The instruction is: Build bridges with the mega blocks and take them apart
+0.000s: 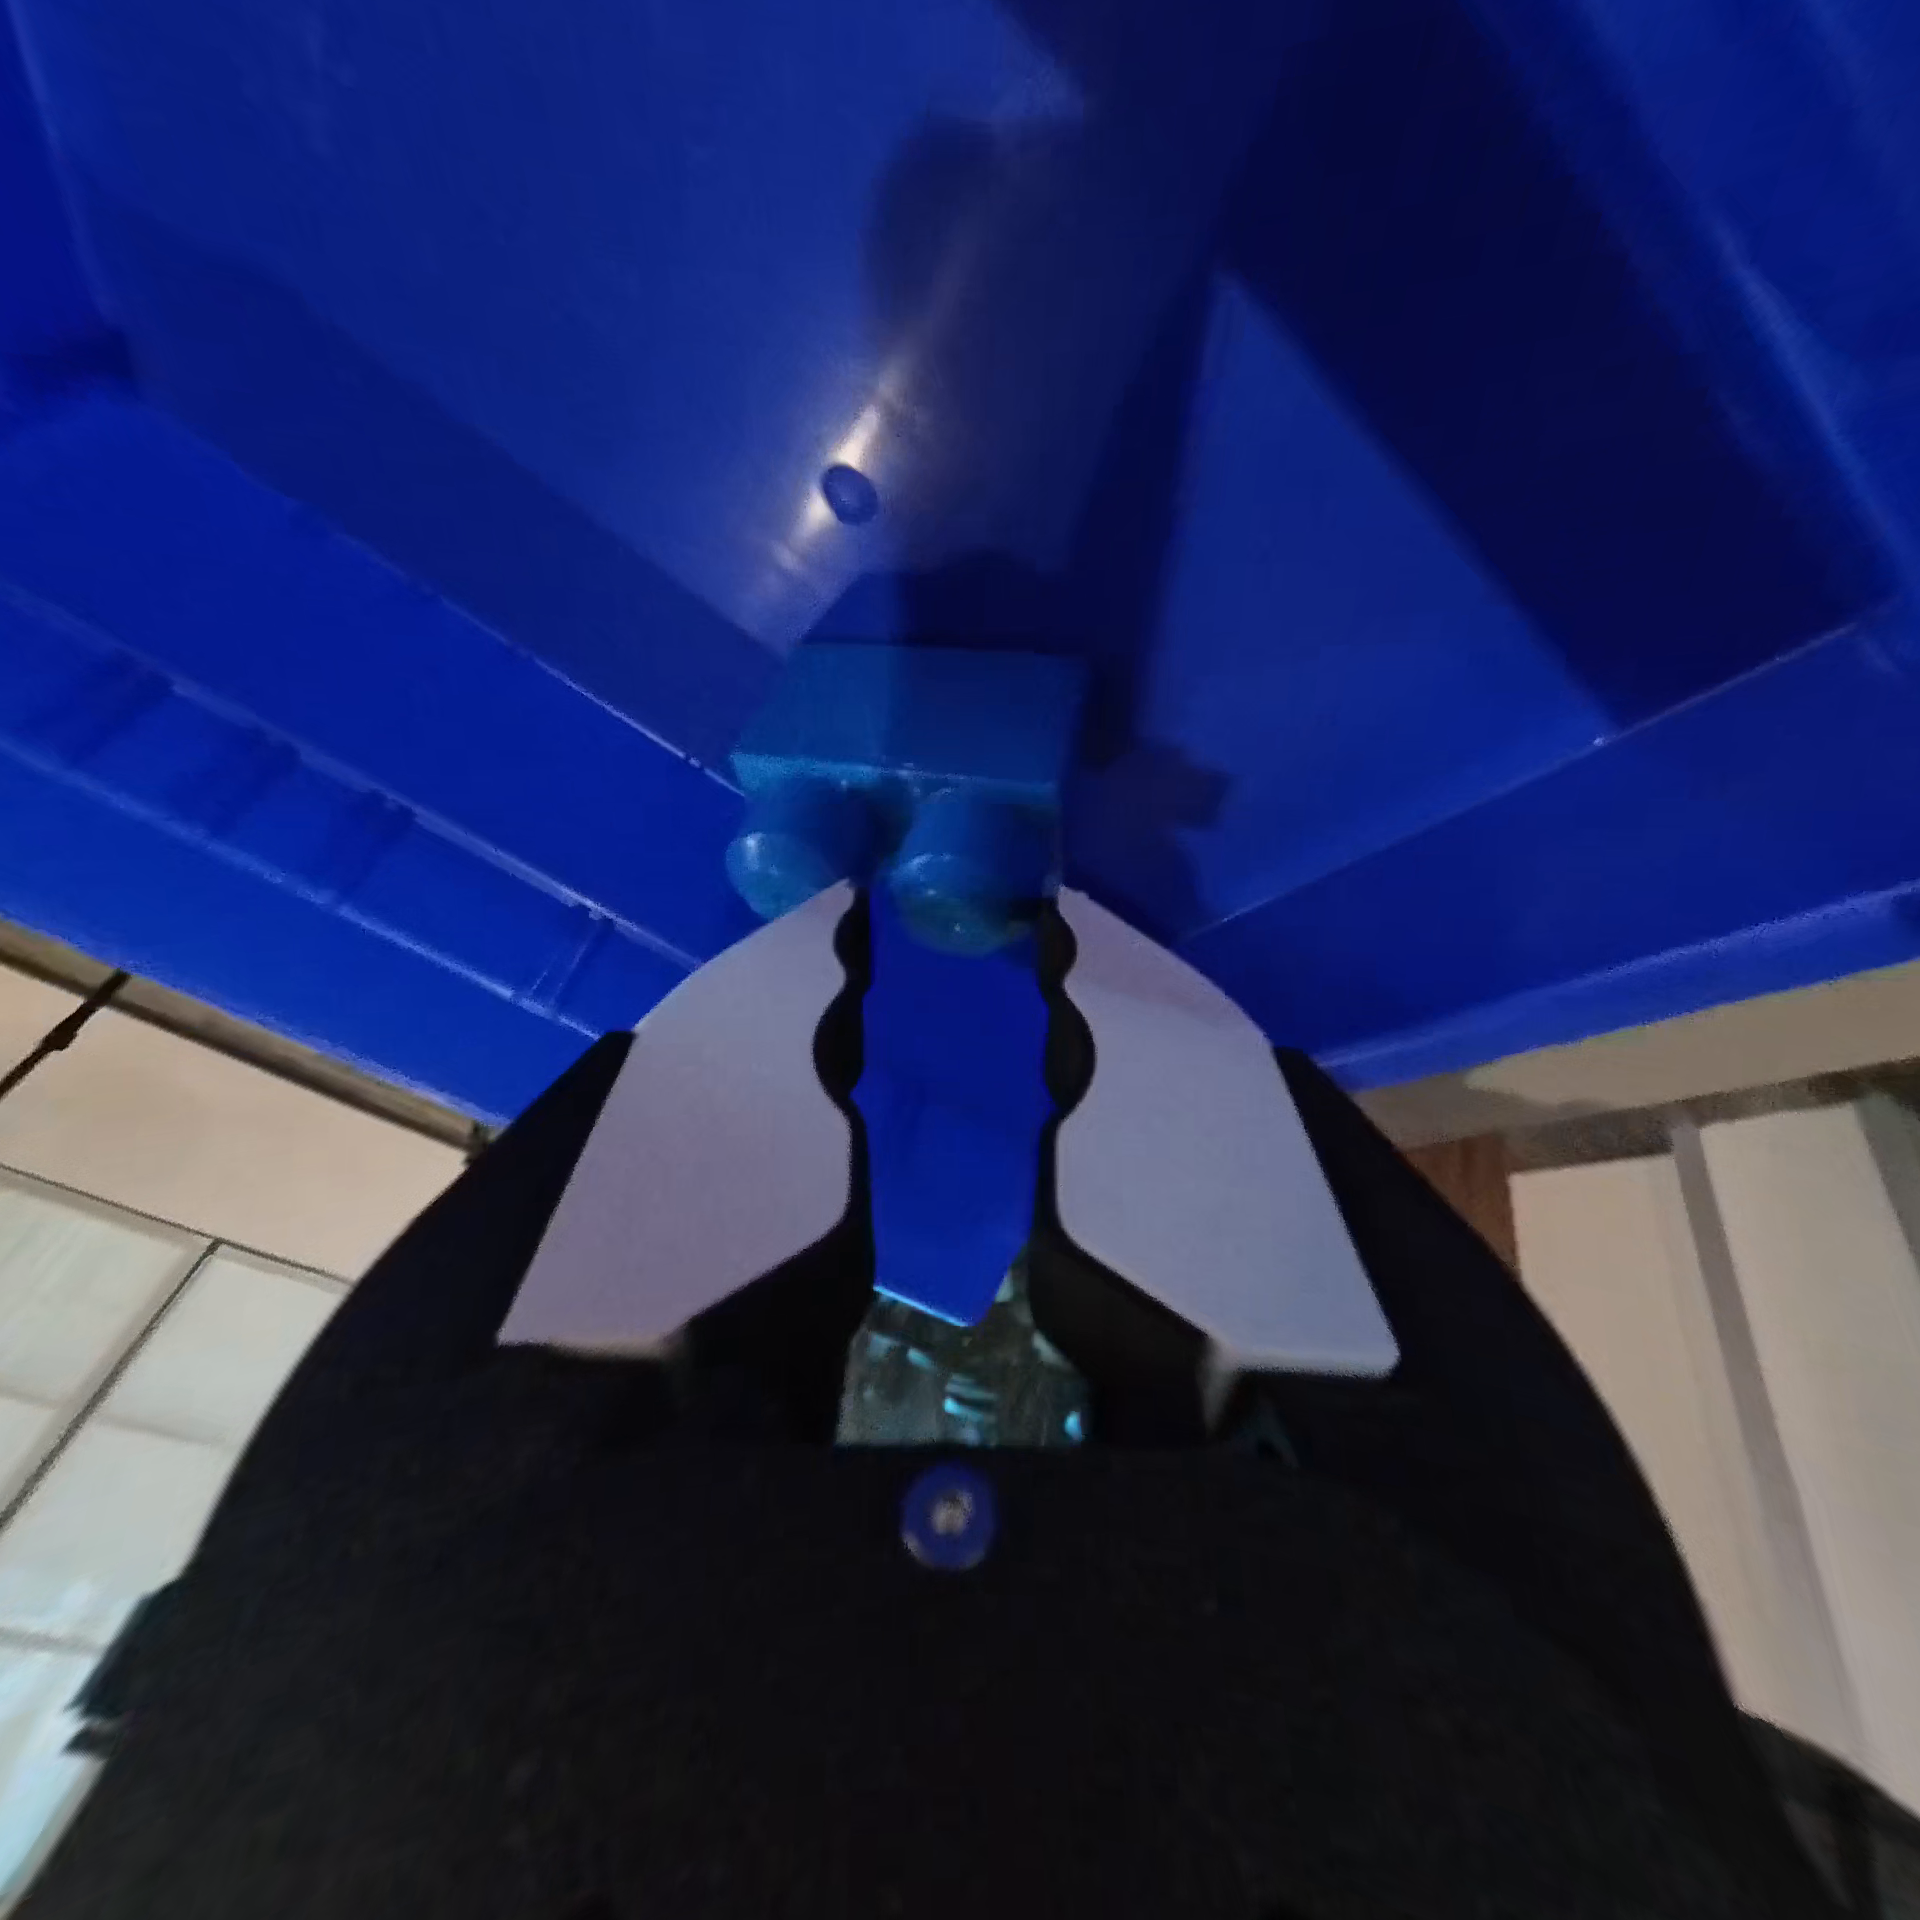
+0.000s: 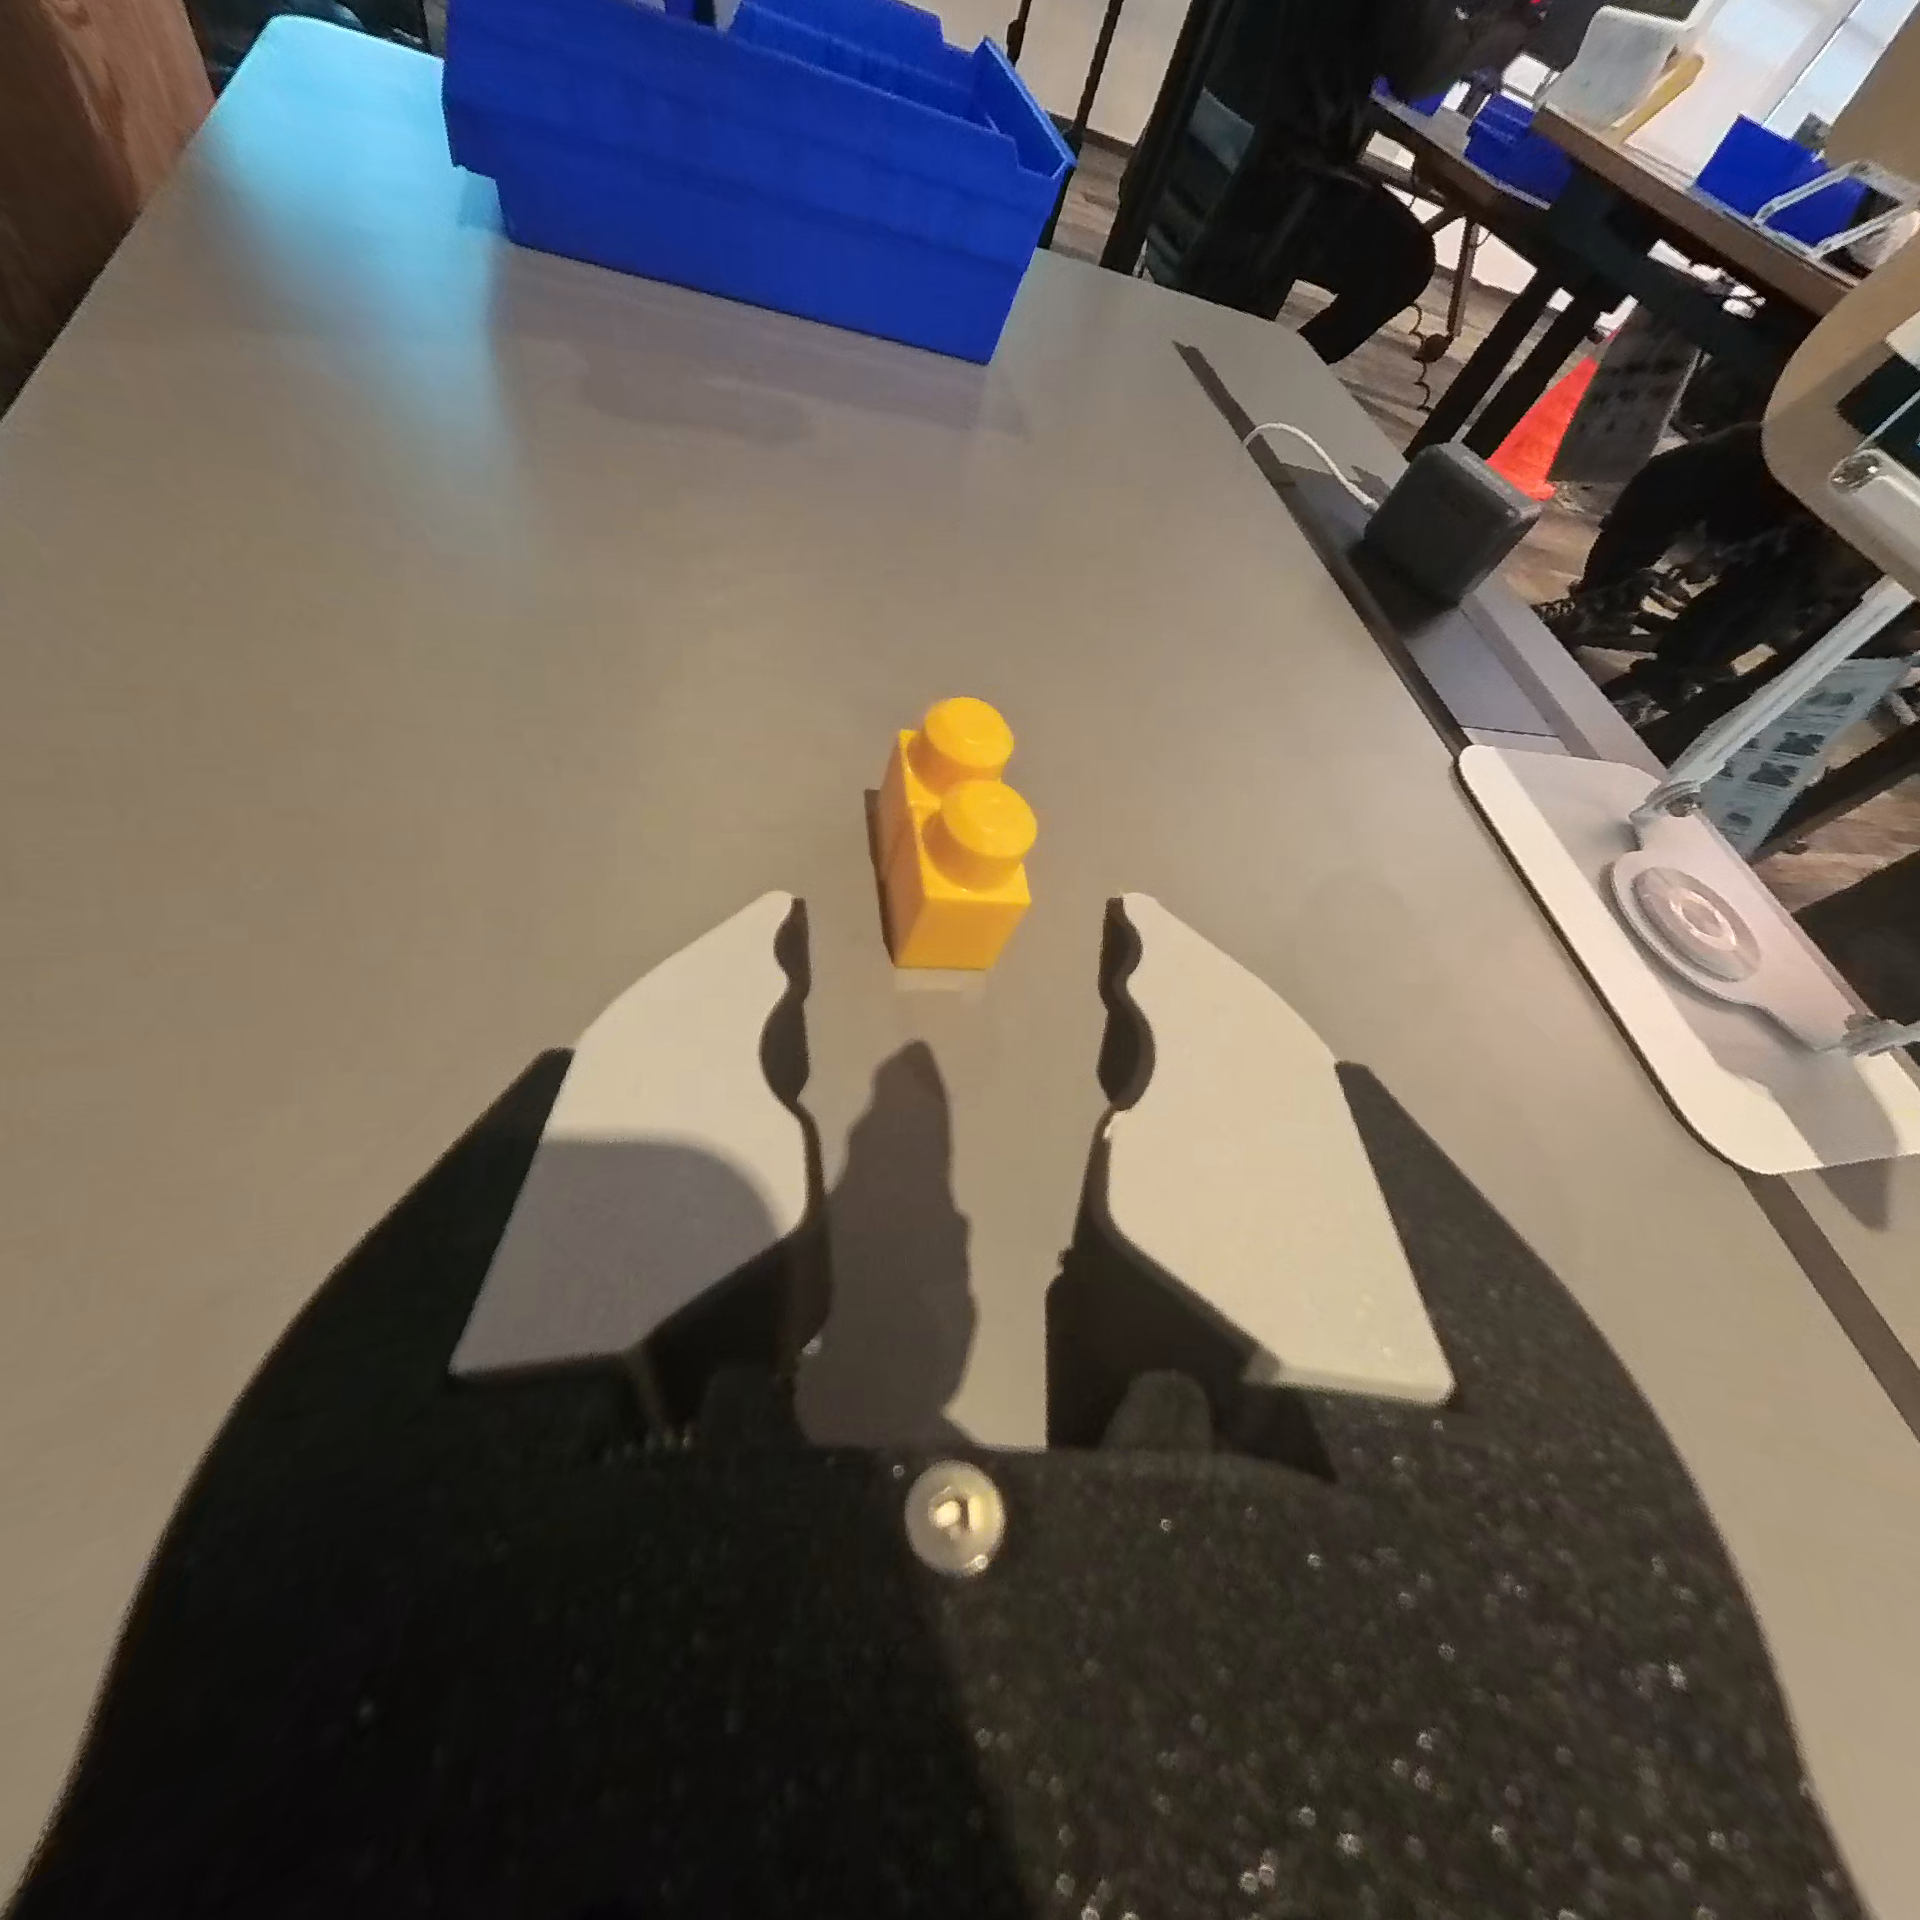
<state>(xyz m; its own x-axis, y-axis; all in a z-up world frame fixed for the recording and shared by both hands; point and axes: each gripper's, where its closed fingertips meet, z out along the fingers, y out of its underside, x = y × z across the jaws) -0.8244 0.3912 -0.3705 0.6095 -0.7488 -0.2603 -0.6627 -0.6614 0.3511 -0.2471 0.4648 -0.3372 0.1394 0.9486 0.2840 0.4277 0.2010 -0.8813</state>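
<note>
Left gripper [image 1: 940,914] is down inside the blue bin [image 1: 520,416], jaws pinched on one stud of a blue block [image 1: 914,727] lying at the bin's corner. Right gripper [image 2: 951,935] hovers with jaws spread wide, the yellow block [image 2: 956,842] standing upright mid-table [image 2: 416,623] just ahead, untouched.

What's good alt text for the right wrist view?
Open right tongs hover just short of an upright yellow two-stud block standing alone on a grey table. A blue bin sits at the table's far end.
</note>
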